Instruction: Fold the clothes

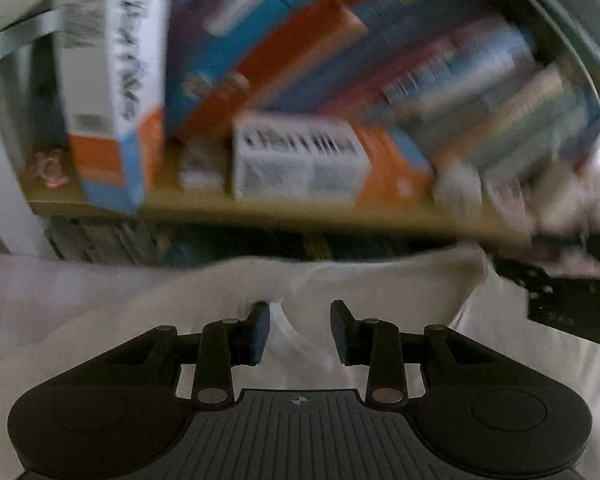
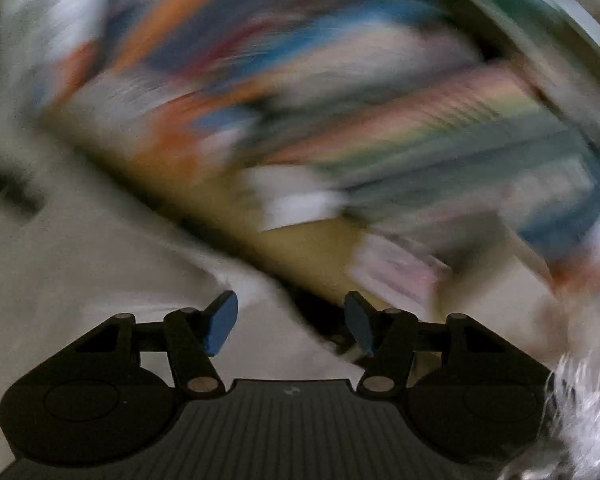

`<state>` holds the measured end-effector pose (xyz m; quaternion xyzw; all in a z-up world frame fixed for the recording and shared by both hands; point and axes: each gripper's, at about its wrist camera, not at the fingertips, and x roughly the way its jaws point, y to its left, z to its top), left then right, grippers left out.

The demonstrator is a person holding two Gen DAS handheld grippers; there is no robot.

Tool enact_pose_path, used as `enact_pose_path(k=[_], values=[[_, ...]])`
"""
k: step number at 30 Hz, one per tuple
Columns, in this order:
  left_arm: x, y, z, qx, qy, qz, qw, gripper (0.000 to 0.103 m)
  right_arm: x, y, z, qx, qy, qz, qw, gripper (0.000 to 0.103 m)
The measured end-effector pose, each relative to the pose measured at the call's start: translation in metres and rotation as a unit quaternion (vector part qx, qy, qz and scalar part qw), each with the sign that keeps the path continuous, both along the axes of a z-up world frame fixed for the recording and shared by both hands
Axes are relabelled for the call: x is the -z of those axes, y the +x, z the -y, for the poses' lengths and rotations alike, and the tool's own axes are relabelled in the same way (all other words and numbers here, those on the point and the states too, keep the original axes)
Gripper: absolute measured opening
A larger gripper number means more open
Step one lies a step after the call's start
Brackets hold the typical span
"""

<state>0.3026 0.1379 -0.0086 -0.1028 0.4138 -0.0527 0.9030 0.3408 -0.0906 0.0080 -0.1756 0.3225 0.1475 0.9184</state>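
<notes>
**Inspector:** Beyond the far edge of the pale surface stands a bookshelf (image 1: 300,208) packed with books and orange-and-white boxes (image 1: 300,160). Both views are smeared by motion, the right wrist view worst. What carries the cloth?

**Assistant:** A pale flat surface (image 1: 40,292); whether bed or desk I cannot tell. The white garment (image 1: 380,280) lies across it, reaching to the far edge below the shelf, one raised fold running toward the right.

**Inspector:** Left tool?

**Assistant:** The left tool (image 1: 300,330) has its jaws apart, low over the cloth; a ridge of fabric sits between the blue pads (image 1: 260,332), not clamped. The right tool (image 2: 290,328) is likewise spread, holding nothing, tilted over the cloth near the far edge.

**Inspector:** Stage?

**Assistant:** My judgement: between grasps. This fits either reaching for an edge or having just let one go. How folded the garment is, the blur hides.

**Inspector:** Next requirement?

**Assistant:** Any grasp calls for slowing down and taking a single layer of hem squarely between the pads.
</notes>
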Motion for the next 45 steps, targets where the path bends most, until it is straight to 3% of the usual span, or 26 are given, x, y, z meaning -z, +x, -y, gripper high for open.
enact_pose_path(k=[2, 4, 8, 11, 15, 18, 23, 27, 31, 35, 39, 42, 45], values=[[-0.009, -0.003, -0.011, -0.031, -0.013, 0.022, 0.9992, 0.049, -0.008, 0.01, 0.026, 0.05, 0.071, -0.02, 0.996, 0.055], [-0.016, -0.01, -0.021, -0.044, 0.002, 0.045, 0.998, 0.06, -0.01, 0.009, 0.044, 0.056, 0.095, -0.031, 0.993, 0.054], [-0.017, -0.021, -0.041, -0.044, 0.052, 0.051, 0.9964, 0.06, -0.007, -0.002, 0.072, 0.06, 0.096, -0.034, 0.993, 0.054], [-0.011, -0.037, -0.047, -0.01, 0.074, 0.047, 0.9961, 0.057, -0.005, -0.017, 0.08, 0.034, 0.104, -0.037, 0.993, 0.048], [0.003, -0.053, -0.038, 0.045, 0.086, 0.047, 0.9942, 0.032, -0.002, -0.032, 0.068, -0.026, 0.109, -0.042, 0.993, 0.035], [0.015, -0.048, -0.028, 0.046, 0.111, 0.036, 0.9921, 0.025, 0.0, -0.032, 0.042, -0.073, 0.116, -0.056, 0.989, 0.023], [0.016, -0.037, -0.029, 0.017, 0.081, 0.034, 0.996, 0.025, 0.007, -0.016, -0.009, -0.099, 0.145, -0.08, 0.981, 0.015], [0.018, -0.033, -0.023, 0.021, 0.082, 0.025, 0.9961, 0.025, 0.022, 0.01, -0.041, -0.061, 0.155, -0.108, 0.98, 0.012], [0.018, -0.034, -0.024, 0.019, 0.073, 0.027, 0.9968, 0.026, 0.026, 0.03, -0.04, -0.021, 0.214, -0.124, 0.969, 0.011], [0.013, -0.033, -0.03, 0.016, 0.052, 0.051, 0.9972, 0.026, 0.017, 0.026, -0.027, -0.023, 0.239, -0.118, 0.964, 0.012], [0.017, -0.017, -0.031, 0.021, 0.036, 0.047, 0.998, 0.025, 0.003, 0.001, -0.003, -0.013, 0.238, -0.102, 0.966, 0.012], [0.028, -0.002, -0.033, 0.011, 0.021, 0.029, 0.9993, 0.015, -0.002, -0.026, 0.014, -0.005, 0.217, -0.091, 0.972, 0.012], [0.031, 0.012, -0.036, -0.01, 0.0, 0.033, 0.9994, 0.014, 0.002, -0.05, 0.029, 0.002, 0.189, -0.088, 0.978, 0.013]])
